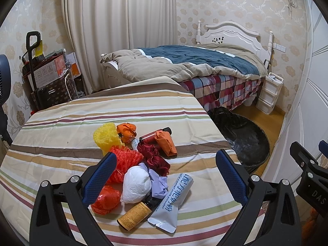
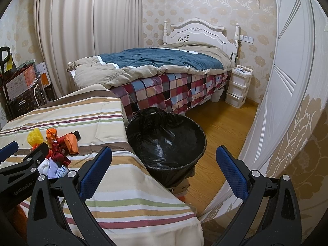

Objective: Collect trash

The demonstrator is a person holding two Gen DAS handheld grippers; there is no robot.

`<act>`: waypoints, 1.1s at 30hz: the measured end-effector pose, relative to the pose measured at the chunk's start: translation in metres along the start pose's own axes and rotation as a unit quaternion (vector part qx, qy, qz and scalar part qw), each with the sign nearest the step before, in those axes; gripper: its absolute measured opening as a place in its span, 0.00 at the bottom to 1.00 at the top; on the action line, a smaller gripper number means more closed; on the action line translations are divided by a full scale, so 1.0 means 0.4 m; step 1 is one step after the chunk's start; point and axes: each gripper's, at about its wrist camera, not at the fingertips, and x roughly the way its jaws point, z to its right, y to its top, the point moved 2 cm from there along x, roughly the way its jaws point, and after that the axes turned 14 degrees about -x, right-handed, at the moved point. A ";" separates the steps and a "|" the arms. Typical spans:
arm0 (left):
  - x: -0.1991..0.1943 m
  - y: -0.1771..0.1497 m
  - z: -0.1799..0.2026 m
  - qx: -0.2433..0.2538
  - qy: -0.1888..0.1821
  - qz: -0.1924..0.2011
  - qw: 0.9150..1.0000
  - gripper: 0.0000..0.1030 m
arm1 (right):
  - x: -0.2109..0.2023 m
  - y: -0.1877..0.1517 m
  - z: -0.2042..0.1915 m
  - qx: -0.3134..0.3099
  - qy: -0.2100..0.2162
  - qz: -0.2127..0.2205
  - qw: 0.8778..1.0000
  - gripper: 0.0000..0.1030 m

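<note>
Striped surface (image 1: 61, 123) below us: our left tongs (image 1: 166, 160) gape wide above the trash pile (image 1: 139, 164), empty; right tongs (image 2: 164, 155) gape over the bin (image 2: 166, 141).

Striped tablecloth (image 1: 61, 127); black bin (image 2: 170, 164); blue-padded jaws.

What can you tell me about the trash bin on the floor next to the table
The trash bin is round, dark and lined with a glossy black plastic bag whose crinkled edge folds over the rim. It stands upright on the wooden floor, right beside the striped tablecloth, with the bed behind it. Inside, only the wrinkled liner shows; no trash is visible. Neither gripper touches it.
</note>
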 end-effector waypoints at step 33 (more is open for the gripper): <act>-0.024 -0.051 -0.381 -0.042 0.099 -0.008 0.994 0.88 | 0.062 -0.049 -0.412 -0.099 0.158 -0.077 0.979 0.80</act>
